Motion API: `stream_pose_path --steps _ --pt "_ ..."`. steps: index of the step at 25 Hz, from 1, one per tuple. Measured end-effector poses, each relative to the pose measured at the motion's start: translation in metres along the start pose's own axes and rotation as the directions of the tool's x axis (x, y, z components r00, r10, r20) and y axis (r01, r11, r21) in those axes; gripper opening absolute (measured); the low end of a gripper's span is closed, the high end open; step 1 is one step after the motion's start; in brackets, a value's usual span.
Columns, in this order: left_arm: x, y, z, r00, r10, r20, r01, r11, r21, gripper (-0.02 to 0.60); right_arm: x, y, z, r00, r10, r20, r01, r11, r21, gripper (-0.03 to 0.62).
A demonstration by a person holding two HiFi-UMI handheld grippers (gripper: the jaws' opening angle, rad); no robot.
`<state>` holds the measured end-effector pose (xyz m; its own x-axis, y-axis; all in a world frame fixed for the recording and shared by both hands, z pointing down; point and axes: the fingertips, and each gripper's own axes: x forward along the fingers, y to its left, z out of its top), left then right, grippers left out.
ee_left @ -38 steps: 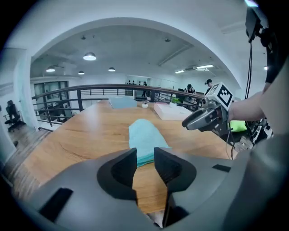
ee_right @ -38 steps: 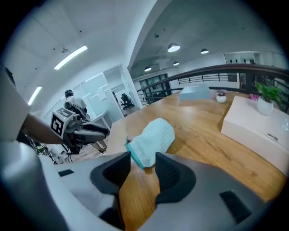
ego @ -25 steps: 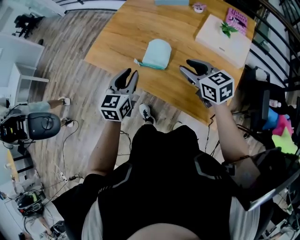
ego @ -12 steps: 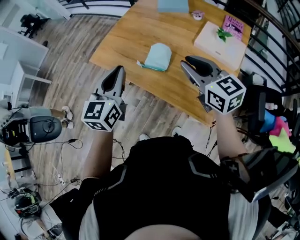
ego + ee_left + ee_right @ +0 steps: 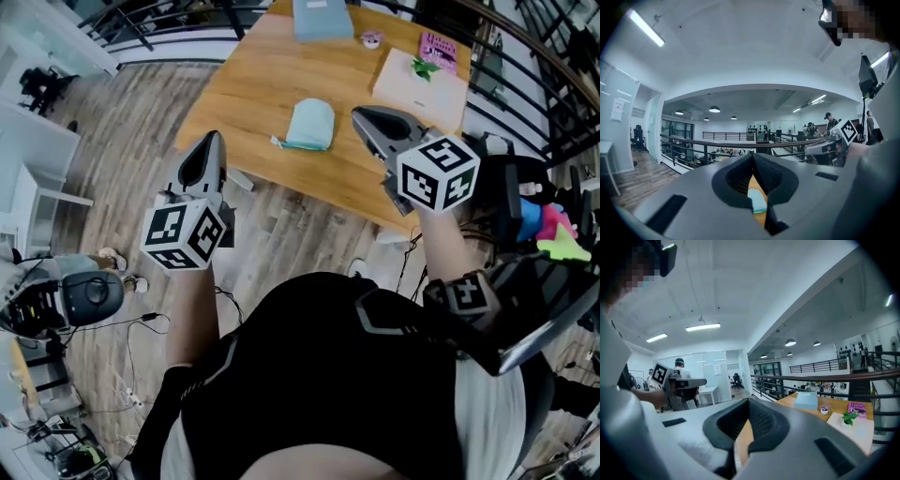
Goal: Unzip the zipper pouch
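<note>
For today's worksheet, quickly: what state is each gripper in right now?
Left gripper: jaws closed, holding nothing.
Right gripper: jaws closed, holding nothing.

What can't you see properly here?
Pale blue fabric zipper pouch: its zipper is too small in the head view; the left gripper view shows only a sliver past the shut left tongs.
Pink book: cover print too small, head view.
Wooden table: far end cut by head view's top edge.
</note>
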<state>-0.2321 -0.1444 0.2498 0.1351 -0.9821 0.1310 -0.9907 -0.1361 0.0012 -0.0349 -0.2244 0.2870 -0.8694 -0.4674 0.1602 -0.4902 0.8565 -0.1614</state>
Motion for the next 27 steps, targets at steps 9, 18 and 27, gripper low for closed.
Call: stream_pose_path --steps 9,18,27 --pt "-0.015 0.034 0.010 0.992 0.126 0.015 -0.126 0.990 0.059 0.029 0.018 0.014 0.012 1.000 -0.028 -0.012 0.028 0.999 -0.042 0.008" --pt "-0.016 0.045 0.011 0.985 0.172 0.010 -0.172 0.980 0.104 0.029 0.029 0.011 0.012 0.999 -0.032 -0.032 0.031 0.999 -0.040 0.006" --pt "-0.006 0.045 0.006 0.983 0.182 0.007 -0.182 0.980 0.081 0.029 0.033 0.006 0.017 0.999 -0.044 -0.016 0.043 0.998 -0.051 0.008"
